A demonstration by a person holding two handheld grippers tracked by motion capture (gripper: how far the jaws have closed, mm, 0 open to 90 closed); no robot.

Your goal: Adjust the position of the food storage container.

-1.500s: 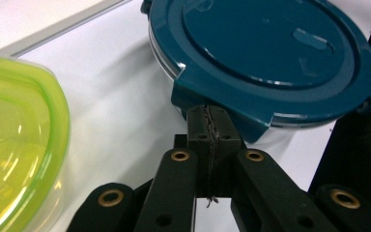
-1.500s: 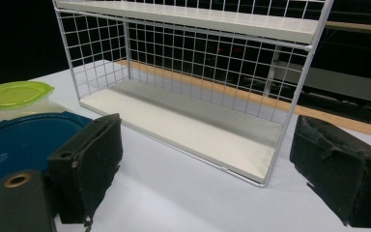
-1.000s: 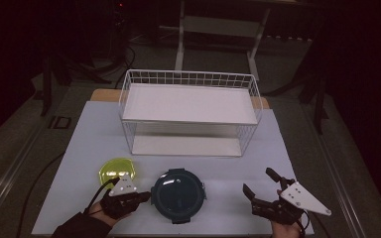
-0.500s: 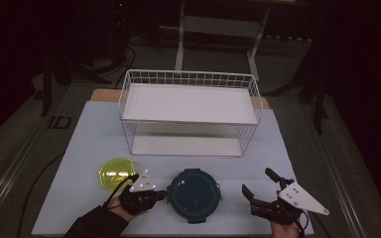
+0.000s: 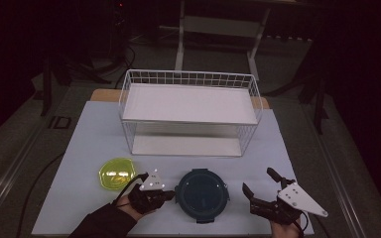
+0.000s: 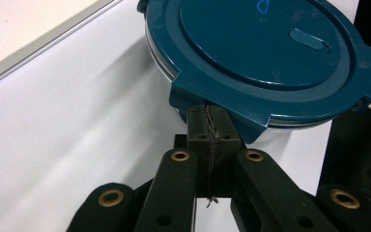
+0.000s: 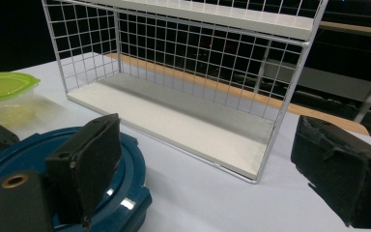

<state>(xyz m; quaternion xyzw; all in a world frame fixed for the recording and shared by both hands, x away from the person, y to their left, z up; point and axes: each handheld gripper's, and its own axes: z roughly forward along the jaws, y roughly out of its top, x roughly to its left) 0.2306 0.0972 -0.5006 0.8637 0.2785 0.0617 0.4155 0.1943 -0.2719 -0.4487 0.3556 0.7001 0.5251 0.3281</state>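
Blue-lidded container (image 5: 202,195) at lower centre: left gripper (image 5: 171,195), jaws closed empty against its rim tab, should push level; right gripper (image 5: 258,191) waits open.

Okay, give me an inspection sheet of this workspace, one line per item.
Surface: white table sheet, bare between the things.
Job's things: round blue lidded container at the near edge, lid on.
Clutter: yellow-green lidded container to its left; white wire rack with two shelves behind, both bare.
Grippers: left gripper shut, its tip against the blue container's lid tab; right gripper open, holding nothing, just right of the container.
Cables: one trails from the left gripper across the sheet; more lie on the floor at left.
Surroundings: dark room, stand legs behind the table.
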